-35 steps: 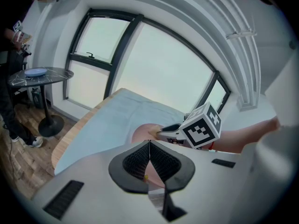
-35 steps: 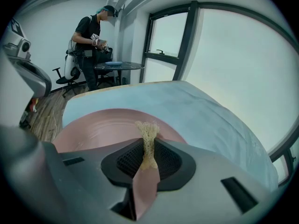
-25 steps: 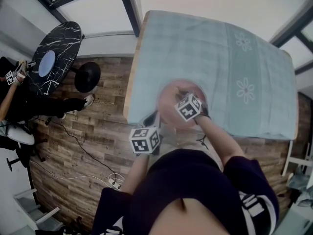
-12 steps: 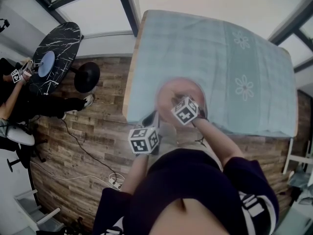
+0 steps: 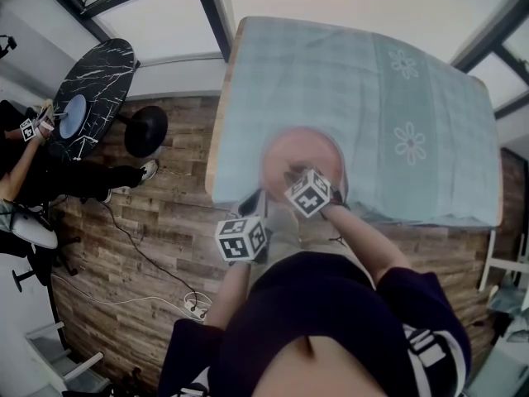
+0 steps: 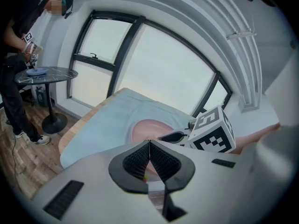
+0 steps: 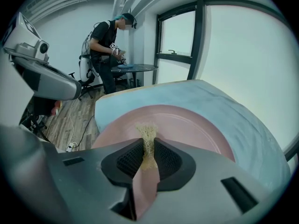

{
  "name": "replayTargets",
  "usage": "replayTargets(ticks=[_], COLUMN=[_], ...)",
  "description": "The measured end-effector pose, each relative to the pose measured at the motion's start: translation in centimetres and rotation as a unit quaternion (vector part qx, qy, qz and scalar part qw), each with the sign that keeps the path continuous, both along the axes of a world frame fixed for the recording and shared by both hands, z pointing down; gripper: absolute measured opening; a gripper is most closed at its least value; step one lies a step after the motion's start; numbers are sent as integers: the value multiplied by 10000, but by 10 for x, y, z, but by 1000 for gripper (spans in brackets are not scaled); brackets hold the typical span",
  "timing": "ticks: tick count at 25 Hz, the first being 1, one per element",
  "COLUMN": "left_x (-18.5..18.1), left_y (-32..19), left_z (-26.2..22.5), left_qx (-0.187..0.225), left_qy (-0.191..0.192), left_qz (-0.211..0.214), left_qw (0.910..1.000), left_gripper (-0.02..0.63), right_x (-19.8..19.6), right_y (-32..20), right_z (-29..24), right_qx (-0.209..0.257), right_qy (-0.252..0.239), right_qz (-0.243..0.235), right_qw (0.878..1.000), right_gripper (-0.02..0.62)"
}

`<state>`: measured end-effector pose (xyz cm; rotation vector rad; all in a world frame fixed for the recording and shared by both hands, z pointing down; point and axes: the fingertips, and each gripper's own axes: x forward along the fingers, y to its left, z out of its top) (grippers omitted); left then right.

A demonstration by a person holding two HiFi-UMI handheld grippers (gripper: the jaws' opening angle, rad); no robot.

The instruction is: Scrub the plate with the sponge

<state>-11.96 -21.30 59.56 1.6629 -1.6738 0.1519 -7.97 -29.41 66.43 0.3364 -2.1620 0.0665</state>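
Observation:
A pink plate [image 5: 302, 151] [image 7: 191, 125] [image 6: 144, 129] lies on the pale blue tablecloth [image 5: 372, 98] close to the table's near edge. My right gripper [image 5: 294, 174] [image 7: 148, 146] is over the near part of the plate, shut on a tan, fibrous sponge [image 7: 147, 133] whose frayed tip rests on the plate's surface. In the left gripper view the right gripper [image 6: 174, 136] shows with its marker cube. My left gripper [image 5: 251, 208] [image 6: 149, 142] hangs at the table's near edge, left of the plate. Its jaws are pressed together, with nothing visible between them.
The tablecloth's left edge [image 5: 216, 139] drops to a wooden floor [image 5: 157, 238] with cables [image 5: 192, 304]. At the far left another person [image 7: 106, 50] stands by a round black marble table [image 5: 92, 85] [image 6: 44, 73] that bears a blue plate. Large windows run behind the table.
My right gripper has slid with the sponge toward the plate's near left side. The left gripper has hardly moved.

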Motion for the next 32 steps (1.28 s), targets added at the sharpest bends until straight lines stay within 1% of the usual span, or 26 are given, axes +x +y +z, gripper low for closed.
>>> replayTargets(ticks=[12, 23, 29, 32], left_x=[10, 16, 18, 18], left_y=[21, 28, 27, 24], left_z=[3, 5, 6, 7], left_qx=[-9, -2, -4, 3], left_qy=[8, 11, 4, 2], left_qz=[-8, 69, 99, 120], left_qw=[10000, 10000, 10000, 9999], left_gripper=[12, 12, 12, 12], right_x=[1, 3, 4, 6], right_y=[31, 54, 65, 58], right_z=[1, 1, -2, -9], right_qx=[-98, -246, -422, -358], right_qy=[-15, -7, -97, -216], right_qz=[-136, -260, -308, -241], right_qw=[9999, 9994, 9986, 9988], right_gripper=[67, 67, 67, 67])
